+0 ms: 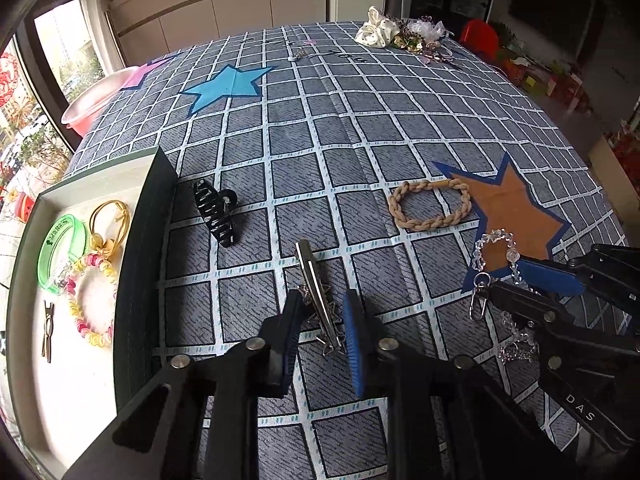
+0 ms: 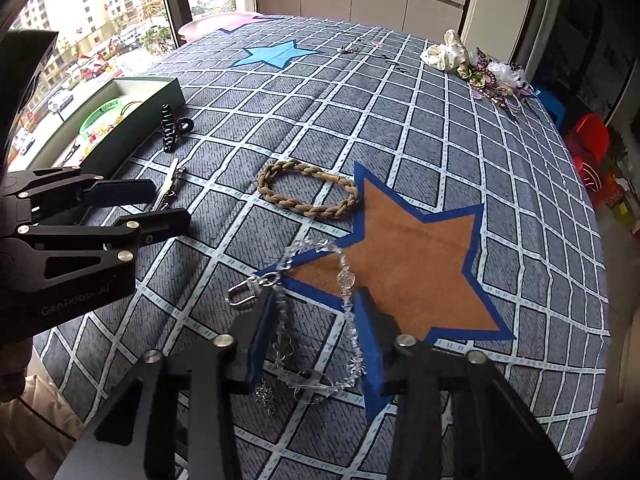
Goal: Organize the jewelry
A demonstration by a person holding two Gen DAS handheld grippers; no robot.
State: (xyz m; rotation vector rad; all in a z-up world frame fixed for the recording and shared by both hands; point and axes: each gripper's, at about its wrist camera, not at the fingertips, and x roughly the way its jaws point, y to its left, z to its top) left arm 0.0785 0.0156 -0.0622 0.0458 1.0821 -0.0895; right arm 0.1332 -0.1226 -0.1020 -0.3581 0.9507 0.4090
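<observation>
So, both hand-held grippers are down at once because two loose pieces lie side by side on the tabletop [image 1: 360, 128]; my left hand-held gripper [image 1: 322, 334] is spread wide with its blue pads either side of the silver star hair clip [image 1: 320, 296], which lies flat on the checked cloth pointing away from me, so the fingers straddle its long axis and are not yet pinching it; my right hand-held gripper [image 2: 316, 340] is also released, pads flanking the clear crystal bead chain [image 2: 344, 280], which sprawls over the edge of the brown star patch [image 2: 416, 264] with its silver clasp [image 2: 248, 290] just beside the left pad; nothing is lifted yet. The green box [image 1: 156, 248] sits at my far left, open side up, already holding the green bangle [image 1: 60, 248], gold hoops [image 1: 110, 220], a pink-yellow bead bracelet [image 1: 90, 300] and a small clip [image 1: 48, 330]; I judge that is the drop-off, hence sorted items cluster there. Black claw clip [image 1: 216, 214] lies just beside the box wall, braided tan bracelet [image 1: 430, 206] touches the brown star; both unsorted. Scrunchie pile [image 1: 400, 32] waits at the far edge, well apart.
</observation>
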